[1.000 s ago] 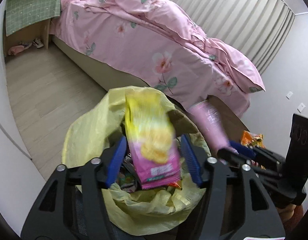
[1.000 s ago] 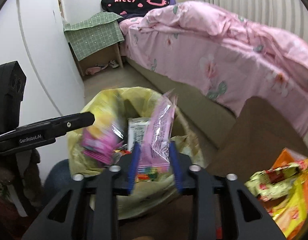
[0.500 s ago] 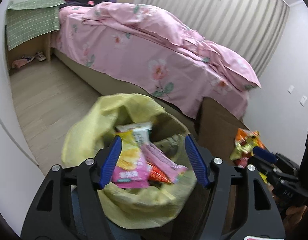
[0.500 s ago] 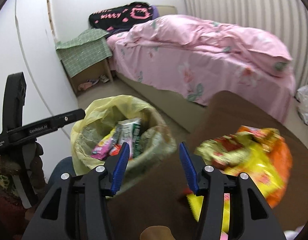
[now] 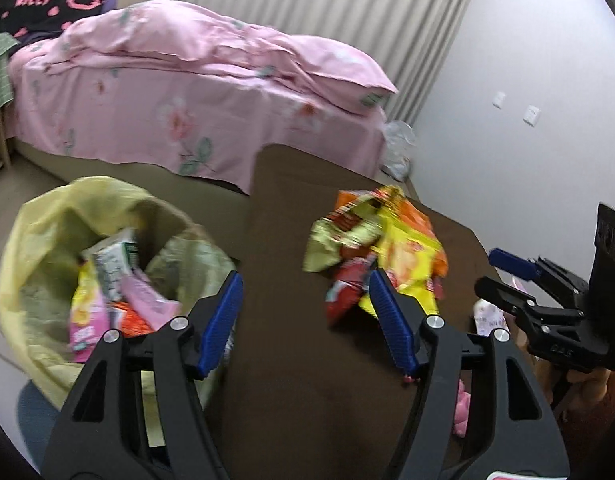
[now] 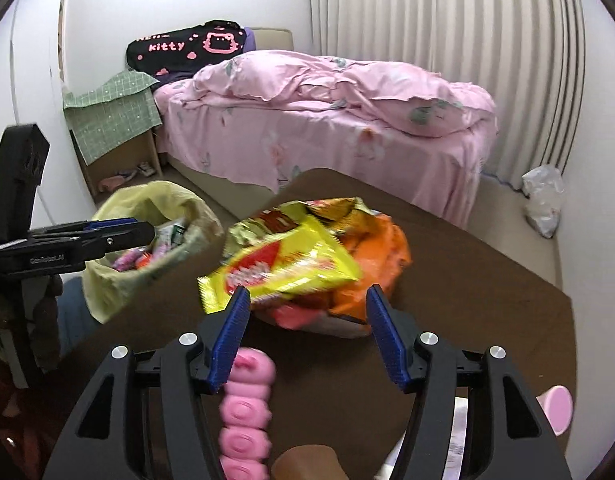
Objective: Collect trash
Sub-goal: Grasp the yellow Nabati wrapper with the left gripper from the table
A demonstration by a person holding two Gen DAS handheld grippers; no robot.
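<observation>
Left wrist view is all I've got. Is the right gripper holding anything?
Observer: No. From the right wrist view, the right gripper has its jaws wide apart with nothing between them. The wrapper pile lies just ahead.
Operator: What's on top of the pile from that side?
Observer: A yellow wrapper with a red logo, slanting down toward the trash bag side.
Operator: Anything nearer on the table that I can't see?
Observer: A pink strip of round pieces lies on the table just below one of the jaws. It is too blurred to tell what it is.
</observation>
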